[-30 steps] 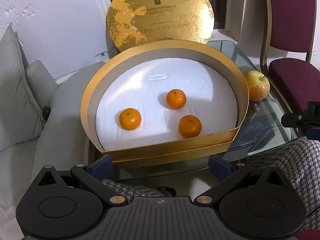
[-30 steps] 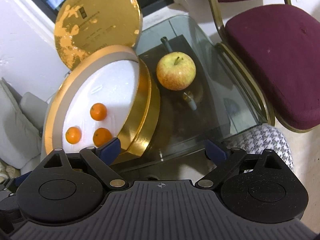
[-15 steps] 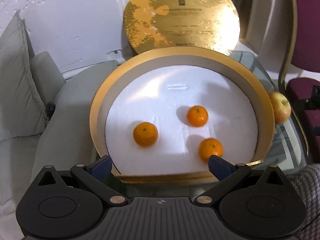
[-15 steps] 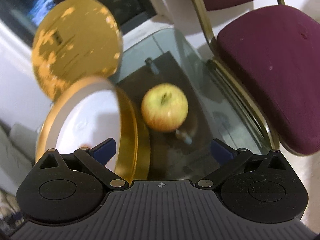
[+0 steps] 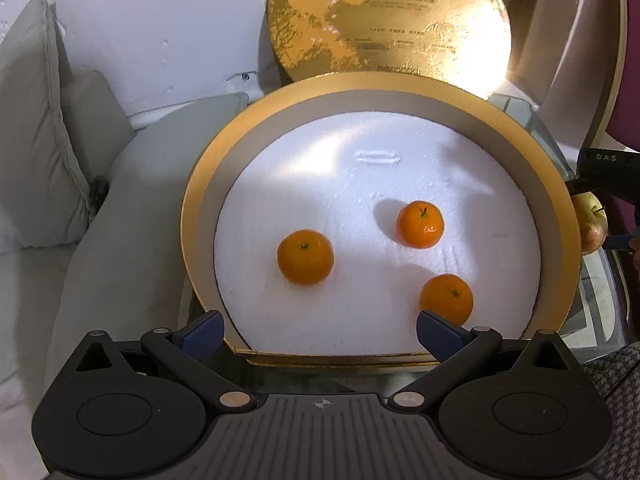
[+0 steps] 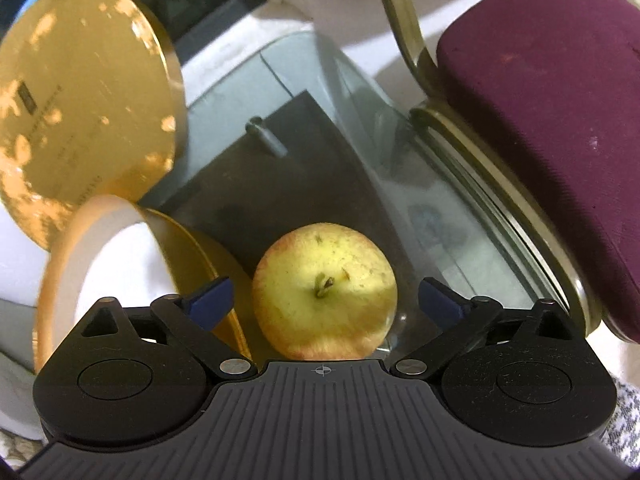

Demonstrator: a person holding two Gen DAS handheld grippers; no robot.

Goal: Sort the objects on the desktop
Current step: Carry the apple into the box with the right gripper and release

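Since the apple point(image 6: 325, 292) sits on the glass worktop point(image 6: 436, 216) just beside the gold wall of the round box point(image 6: 200, 252), it looks like the next thing to sort. It is likely firm, fairly heavy, smooth-skinned and prone to roll, so I would take it across its widest girth with the stem up. The right gripper point(image 6: 325, 300) has its jaws wide, just narrowing a little, with the apple between them but the pads clear of its sides. The left gripper point(image 5: 318, 330) also stands wide open and empty over the box, where three tangerines point(image 5: 305, 257) lie on white foam. The apple's base is hidden behind the right gripper's body. Motion blurs the box and its lid point(image 6: 80, 112) in the right view.
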